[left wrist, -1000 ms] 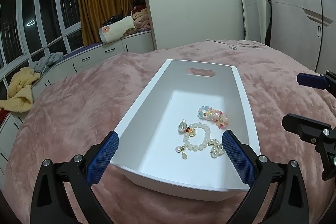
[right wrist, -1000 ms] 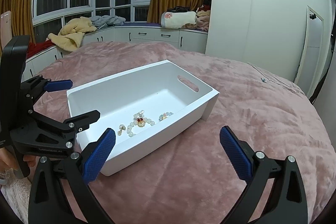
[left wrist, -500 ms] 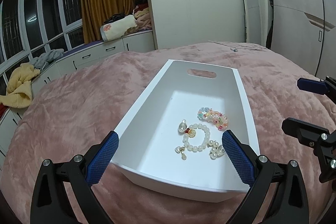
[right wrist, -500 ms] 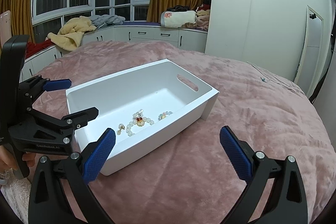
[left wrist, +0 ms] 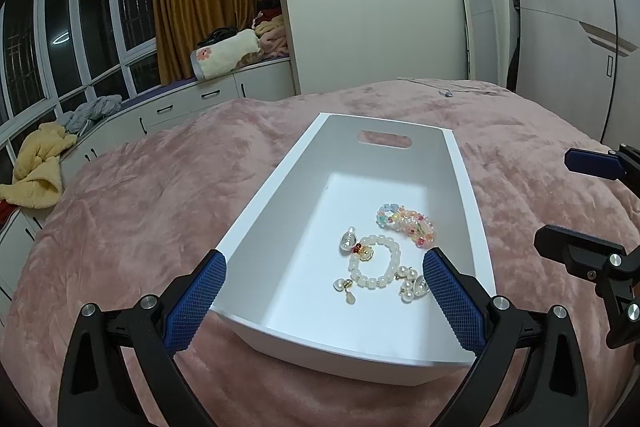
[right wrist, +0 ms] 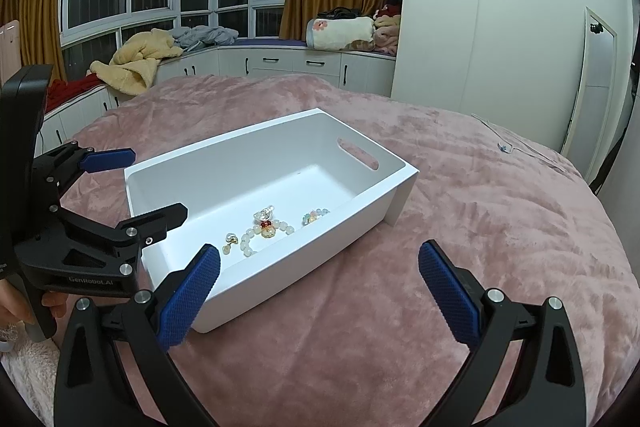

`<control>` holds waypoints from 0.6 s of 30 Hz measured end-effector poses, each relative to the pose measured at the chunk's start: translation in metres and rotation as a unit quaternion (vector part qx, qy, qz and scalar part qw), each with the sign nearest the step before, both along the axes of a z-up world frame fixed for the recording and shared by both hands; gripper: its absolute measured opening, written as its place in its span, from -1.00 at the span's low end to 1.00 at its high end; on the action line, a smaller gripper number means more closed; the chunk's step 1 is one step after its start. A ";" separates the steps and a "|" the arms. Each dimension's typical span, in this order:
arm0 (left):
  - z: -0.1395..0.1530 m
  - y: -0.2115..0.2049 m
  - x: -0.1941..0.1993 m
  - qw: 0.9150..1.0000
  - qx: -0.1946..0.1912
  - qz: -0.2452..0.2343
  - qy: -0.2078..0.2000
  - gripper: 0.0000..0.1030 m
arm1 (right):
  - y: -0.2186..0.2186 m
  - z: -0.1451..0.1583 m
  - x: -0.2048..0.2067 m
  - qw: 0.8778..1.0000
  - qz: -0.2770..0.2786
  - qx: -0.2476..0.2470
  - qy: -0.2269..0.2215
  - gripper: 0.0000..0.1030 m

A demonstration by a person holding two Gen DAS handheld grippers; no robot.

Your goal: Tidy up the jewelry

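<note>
The pink blanket point(right wrist: 460, 211) carries the white bin point(left wrist: 468, 195), unmoved over the last second. All the jewellery lies on its floor near the front wall: the white bead bracelet point(left wrist: 378, 263), the pastel bead bracelet point(left wrist: 406, 223), and pearl earrings point(left wrist: 347, 289), though one piece by the right pad is partly hidden. The left gripper point(left wrist: 324, 297) has edged slightly higher over the bin; the right gripper point(right wrist: 320, 289) has barely shifted. Both are spread wide and empty. Nothing remains outside; the sorting appears finished.
</note>
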State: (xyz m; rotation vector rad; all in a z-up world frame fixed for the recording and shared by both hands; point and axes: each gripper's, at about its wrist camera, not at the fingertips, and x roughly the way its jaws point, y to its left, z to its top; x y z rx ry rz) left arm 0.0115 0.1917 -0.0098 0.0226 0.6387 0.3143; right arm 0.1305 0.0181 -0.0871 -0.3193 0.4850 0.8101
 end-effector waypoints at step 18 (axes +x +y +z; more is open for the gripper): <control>0.001 -0.001 0.001 1.000 -0.004 -0.006 -0.006 0.93 | -0.001 -0.002 0.001 1.000 -0.002 0.000 0.002 0.91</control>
